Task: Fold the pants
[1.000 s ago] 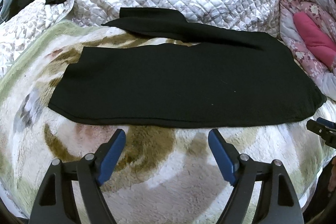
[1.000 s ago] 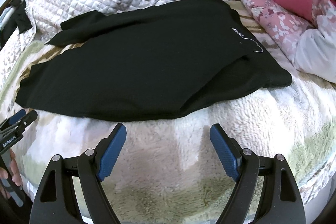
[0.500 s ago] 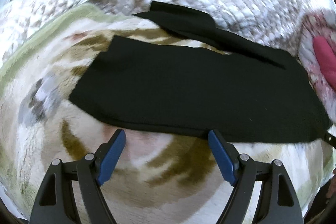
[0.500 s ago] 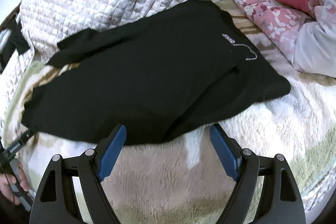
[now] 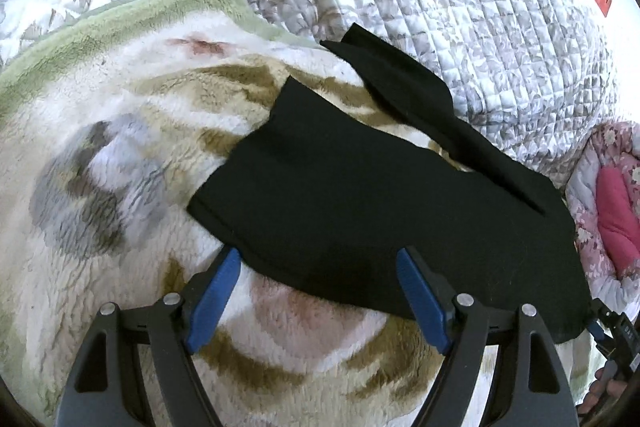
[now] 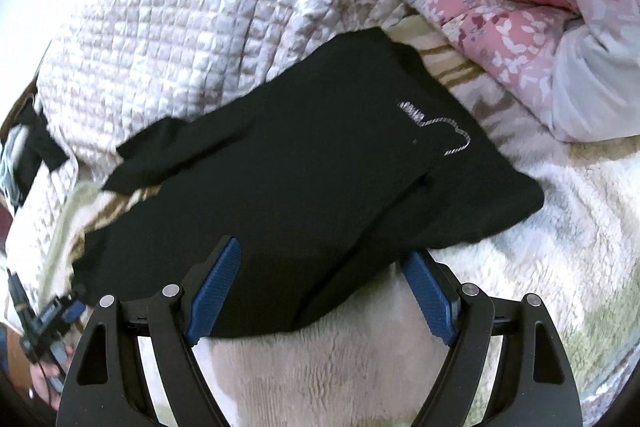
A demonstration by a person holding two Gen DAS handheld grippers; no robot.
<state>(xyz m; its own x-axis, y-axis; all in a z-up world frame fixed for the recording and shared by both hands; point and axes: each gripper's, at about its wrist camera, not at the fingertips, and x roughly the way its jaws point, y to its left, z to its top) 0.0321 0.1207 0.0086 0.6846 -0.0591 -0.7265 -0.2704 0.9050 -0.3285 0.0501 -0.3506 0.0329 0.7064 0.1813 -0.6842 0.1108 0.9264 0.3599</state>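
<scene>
Wide open, the left claw [image 5: 320, 267] and right claw [image 6: 322, 259] each straddle the near edge of black pants [image 5: 380, 195], gripping nothing. These pants lie flat across a fleece blanket [image 5: 120, 115], below a quilted bedspread [image 5: 460, 7].

Pants [image 5: 360, 211] spread flat on a fleece blanket [image 5: 120, 155] — one leg nearer, the other [image 5: 404, 83] angled away behind it toward a quilt [image 5: 460, 7] heaped at the far side. Waist end [image 6: 480, 179] to the right, leg ends to the left. Beyond the waist, far right, a bundle of bedding [image 6: 520, 7] lying on the blanket. Left gripper [image 5: 316, 291] at the near edge of the nearer leg, jaws spread wide over the hem. Right gripper [image 6: 320, 291] likewise parted — straddling the near edge close to the waist.
</scene>
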